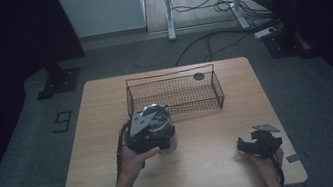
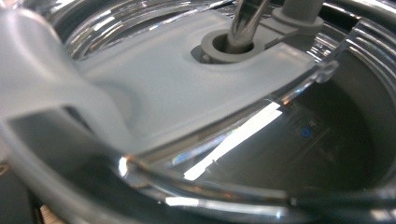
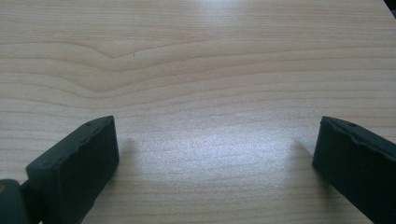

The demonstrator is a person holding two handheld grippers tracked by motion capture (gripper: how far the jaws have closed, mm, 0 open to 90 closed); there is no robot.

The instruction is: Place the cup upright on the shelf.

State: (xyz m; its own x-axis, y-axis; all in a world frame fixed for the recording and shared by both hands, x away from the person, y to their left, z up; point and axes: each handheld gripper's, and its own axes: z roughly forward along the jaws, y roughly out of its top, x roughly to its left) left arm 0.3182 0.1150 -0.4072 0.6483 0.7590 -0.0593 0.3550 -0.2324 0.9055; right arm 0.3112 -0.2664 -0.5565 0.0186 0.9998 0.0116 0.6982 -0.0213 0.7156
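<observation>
Clear plastic lid (image 2: 196,93), no legible writing

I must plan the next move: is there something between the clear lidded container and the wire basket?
Nothing visible. The clear lidded container under the left claw sits just before the wire basket, near its front left corner.

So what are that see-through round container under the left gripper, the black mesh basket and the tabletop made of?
The see-through round container looks like clear glossy plastic or glass: sharp highlights along its ribbed rim; its flat lid piece looks like matte frosted plastic. The black mesh basket appears to be dark wire, open grid. The tabletop shows pale wood grain with a soft sheen, possibly laminate.
</observation>
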